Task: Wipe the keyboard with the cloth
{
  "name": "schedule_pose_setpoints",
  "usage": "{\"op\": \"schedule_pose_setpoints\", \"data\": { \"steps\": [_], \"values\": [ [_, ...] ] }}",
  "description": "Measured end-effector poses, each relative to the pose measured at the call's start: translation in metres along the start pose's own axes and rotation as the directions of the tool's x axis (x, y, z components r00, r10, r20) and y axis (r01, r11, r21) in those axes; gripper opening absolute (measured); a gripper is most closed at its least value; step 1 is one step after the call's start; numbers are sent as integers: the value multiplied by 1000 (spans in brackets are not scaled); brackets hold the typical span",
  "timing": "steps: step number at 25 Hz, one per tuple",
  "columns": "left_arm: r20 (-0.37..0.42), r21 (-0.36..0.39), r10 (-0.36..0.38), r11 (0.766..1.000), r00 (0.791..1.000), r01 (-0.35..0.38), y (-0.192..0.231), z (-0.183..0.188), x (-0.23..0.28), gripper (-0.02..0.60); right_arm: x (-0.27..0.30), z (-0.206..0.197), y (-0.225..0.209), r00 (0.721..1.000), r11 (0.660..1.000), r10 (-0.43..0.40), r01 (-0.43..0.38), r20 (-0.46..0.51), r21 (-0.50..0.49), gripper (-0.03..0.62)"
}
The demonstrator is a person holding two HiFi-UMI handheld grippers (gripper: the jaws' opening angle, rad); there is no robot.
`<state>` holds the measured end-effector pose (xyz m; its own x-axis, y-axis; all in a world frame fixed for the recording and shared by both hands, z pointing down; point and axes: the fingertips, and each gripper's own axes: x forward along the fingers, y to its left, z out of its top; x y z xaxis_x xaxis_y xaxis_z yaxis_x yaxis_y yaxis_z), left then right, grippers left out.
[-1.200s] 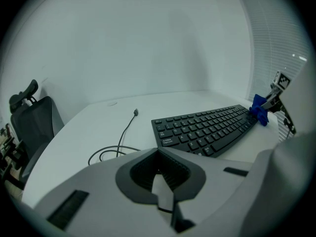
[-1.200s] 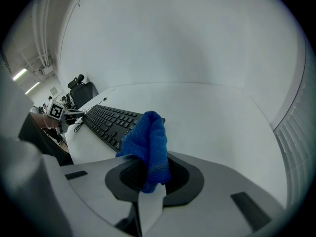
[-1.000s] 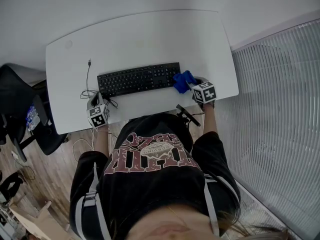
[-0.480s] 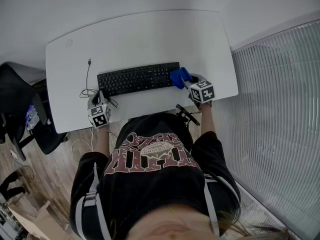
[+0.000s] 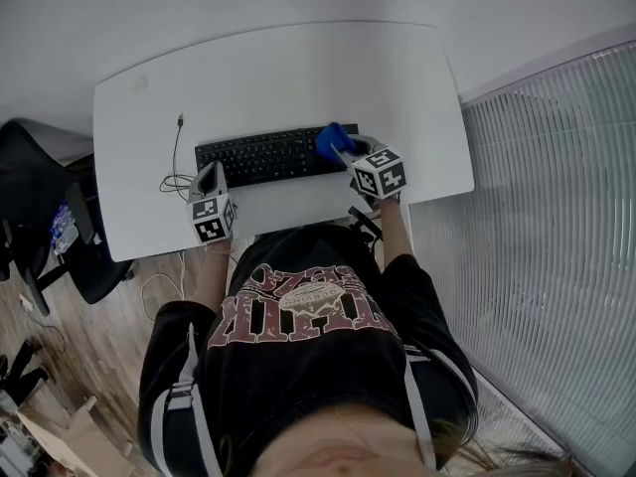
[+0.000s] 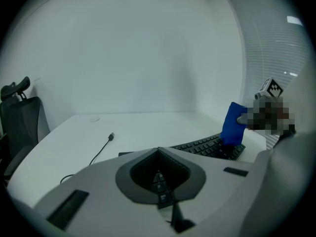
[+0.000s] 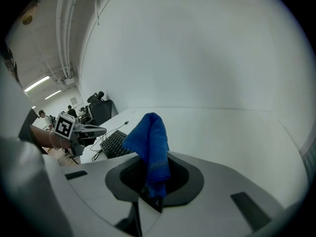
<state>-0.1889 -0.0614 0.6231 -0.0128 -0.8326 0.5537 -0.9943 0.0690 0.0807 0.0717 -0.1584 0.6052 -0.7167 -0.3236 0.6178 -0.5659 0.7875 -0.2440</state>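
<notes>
A black keyboard (image 5: 266, 156) lies across the middle of the white desk (image 5: 298, 68). My right gripper (image 5: 345, 150) is shut on a blue cloth (image 5: 333, 139), which hangs over the keyboard's right end. In the right gripper view the cloth (image 7: 149, 144) sticks up folded from between the jaws, with the keyboard (image 7: 114, 143) to the left. My left gripper (image 5: 207, 181) sits near the keyboard's front left corner, shut with nothing in it. From the left gripper view the cloth (image 6: 232, 124) hangs onto the keyboard (image 6: 210, 145) at the right.
A thin cable with a plug (image 5: 179, 122) runs from the keyboard's left end and loops (image 5: 175, 184) by the left gripper. A black office chair (image 5: 35, 197) stands left of the desk. A black clamp-like part (image 5: 366, 223) juts from the front edge. The wall is behind the desk.
My right gripper has carried the cloth left, from beside the keyboard's right end to over its right keys. The left gripper has shifted a little right and up, nearer the keyboard.
</notes>
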Motion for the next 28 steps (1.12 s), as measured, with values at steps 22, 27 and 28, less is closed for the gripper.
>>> {"op": "schedule_pose_setpoints", "data": {
  "steps": [22, 27, 28],
  "values": [
    [229, 12, -178, 983, 957, 181, -75, 134, -20, 34, 20, 125, 103, 973, 977, 140, -105, 184, -187, 64],
    [272, 28, -208, 978, 940, 208, -86, 163, -29, 34, 10, 152, 111, 961, 973, 127, -72, 246, -220, 64],
    [281, 31, -213, 977, 936, 212, -88, 167, -30, 34, 8, 158, 112, 958, 972, 124, -65, 258, -227, 64]
  ]
}}
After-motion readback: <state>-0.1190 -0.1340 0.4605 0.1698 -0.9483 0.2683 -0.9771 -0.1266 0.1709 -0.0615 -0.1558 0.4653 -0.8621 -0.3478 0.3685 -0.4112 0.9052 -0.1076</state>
